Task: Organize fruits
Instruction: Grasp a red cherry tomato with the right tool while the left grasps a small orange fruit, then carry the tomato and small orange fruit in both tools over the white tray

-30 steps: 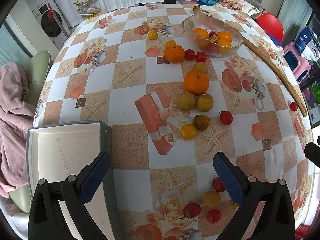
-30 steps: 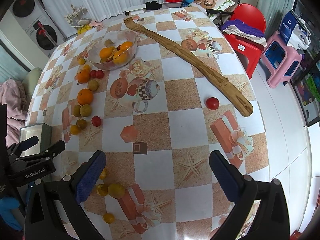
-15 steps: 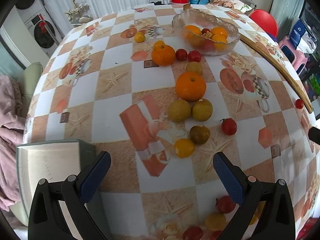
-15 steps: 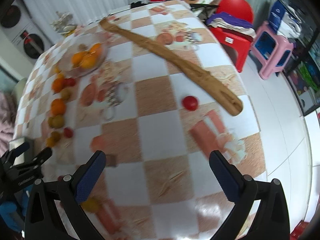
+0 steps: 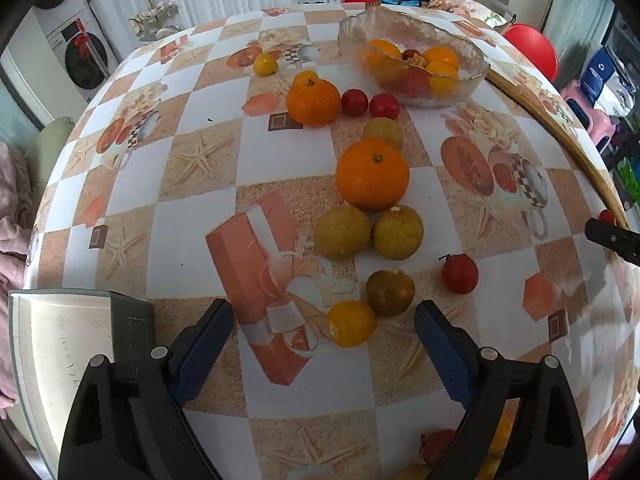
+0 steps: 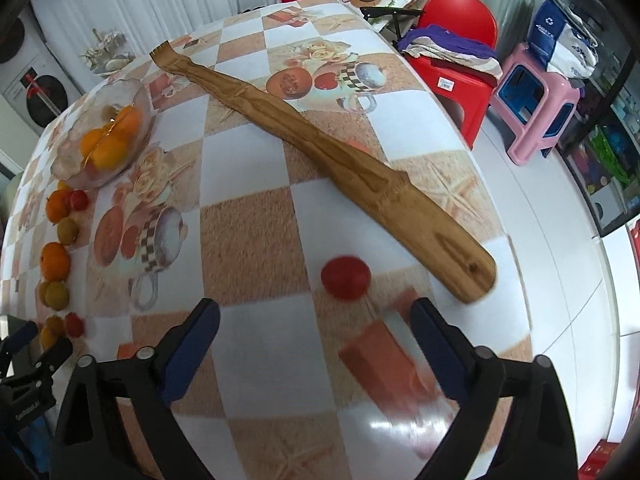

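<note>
only right wrist view shows wooden back scratcher (image 6: 320,152) whole | red tomato (image 6: 345,277) just ahead of right gripper (image 6: 316,328), wide open, empty | left gripper (image 5: 324,334) wide open, empty, yellow tomato (image 5: 351,323) between fingers

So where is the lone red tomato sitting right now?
In the right wrist view the red tomato lies alone on the tablecloth, just ahead of the open right claw, beside the wide end of the wooden back scratcher.

On the bench (image 5: 280,160) outside the glass bowl (image 5: 412,62): two oranges (image 5: 372,174), three yellow-green round fruits (image 5: 342,232), one dark green tomato (image 5: 390,293), two yellow tomatoes (image 5: 351,323), and four red tomatoes (image 5: 460,273). One wooden back scratcher (image 6: 320,152) lies there; two grippers (image 5: 324,340) show.
</note>
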Available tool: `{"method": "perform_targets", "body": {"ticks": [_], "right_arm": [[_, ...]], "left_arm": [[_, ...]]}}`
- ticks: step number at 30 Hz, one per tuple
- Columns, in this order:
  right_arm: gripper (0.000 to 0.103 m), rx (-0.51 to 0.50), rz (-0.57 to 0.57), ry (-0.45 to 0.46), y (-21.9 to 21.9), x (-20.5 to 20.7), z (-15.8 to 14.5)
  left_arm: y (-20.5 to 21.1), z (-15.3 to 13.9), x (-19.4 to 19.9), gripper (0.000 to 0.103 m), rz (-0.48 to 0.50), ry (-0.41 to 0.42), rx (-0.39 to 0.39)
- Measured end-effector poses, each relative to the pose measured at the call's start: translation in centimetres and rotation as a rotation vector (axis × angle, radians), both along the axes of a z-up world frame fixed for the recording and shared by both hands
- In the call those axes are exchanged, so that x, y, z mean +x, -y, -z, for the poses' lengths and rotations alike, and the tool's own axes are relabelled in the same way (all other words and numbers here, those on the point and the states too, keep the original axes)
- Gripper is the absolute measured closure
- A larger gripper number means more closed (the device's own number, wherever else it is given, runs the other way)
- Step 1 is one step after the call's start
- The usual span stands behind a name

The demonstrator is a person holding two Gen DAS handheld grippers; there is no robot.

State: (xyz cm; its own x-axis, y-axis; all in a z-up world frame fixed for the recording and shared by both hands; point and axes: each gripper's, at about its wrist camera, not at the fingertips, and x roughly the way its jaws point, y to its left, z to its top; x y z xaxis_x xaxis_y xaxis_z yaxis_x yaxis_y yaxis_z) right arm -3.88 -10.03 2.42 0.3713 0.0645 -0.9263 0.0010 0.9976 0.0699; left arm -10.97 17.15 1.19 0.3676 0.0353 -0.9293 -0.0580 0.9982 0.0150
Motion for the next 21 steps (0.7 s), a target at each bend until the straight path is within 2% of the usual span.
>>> {"method": "perform_targets", "body": {"ticks": [2,4,7,8,9,10,11,13,14,17,21], "right_arm": [[0.012,-0.016,-0.003,0.012,-0.1,0.2,0.0],[0.02,-0.028,-0.001,0.021,-0.1,0.4,-0.1],[0.04,-0.049,-0.011,0.033,-0.2,0.9,-0.3],[0.051,-0.05,-0.019,0.038,-0.2,0.9,-0.5],[0.067,-0.046,-0.028,0.04,-0.2,1.0,-0.6],[0.076,-0.037,-0.037,0.04,-0.1,1.1,-0.7],[0.08,-0.019,-0.042,0.034,0.0,1.1,-0.7],[0.08,0.032,-0.04,0.019,0.3,1.1,-0.7],[0.08,0.059,-0.039,0.011,0.4,0.9,-0.8],[0.08,0.117,-0.052,0.002,0.3,0.0,-1.2],[0.08,0.185,-0.077,-0.02,-0.2,-1.5,-1.8]], "left_arm": [[0.2,0.0,-0.2,0.011,-0.001,0.007,0.002],[0.3,-0.1,-0.4,0.017,0.005,0.012,-0.013],[0.7,-0.3,-0.7,0.027,0.021,0.02,-0.019],[1.0,-0.4,-0.8,0.032,0.026,0.024,-0.023],[1.1,-0.5,-0.9,0.038,0.029,0.028,-0.025],[1.2,-0.6,-0.9,0.042,0.033,0.032,-0.027],[1.4,-0.7,-0.9,0.05,0.039,0.038,-0.03],[1.7,-0.9,-0.9,0.064,0.058,0.04,-0.041],[2.1,-1.0,-0.9,0.066,0.075,0.04,-0.039],[2.1,-1.1,-0.9,0.066,0.082,0.036,-0.047],[1.1,-1.6,-1.2,0.067,0.043,0.029,-0.112]]}}
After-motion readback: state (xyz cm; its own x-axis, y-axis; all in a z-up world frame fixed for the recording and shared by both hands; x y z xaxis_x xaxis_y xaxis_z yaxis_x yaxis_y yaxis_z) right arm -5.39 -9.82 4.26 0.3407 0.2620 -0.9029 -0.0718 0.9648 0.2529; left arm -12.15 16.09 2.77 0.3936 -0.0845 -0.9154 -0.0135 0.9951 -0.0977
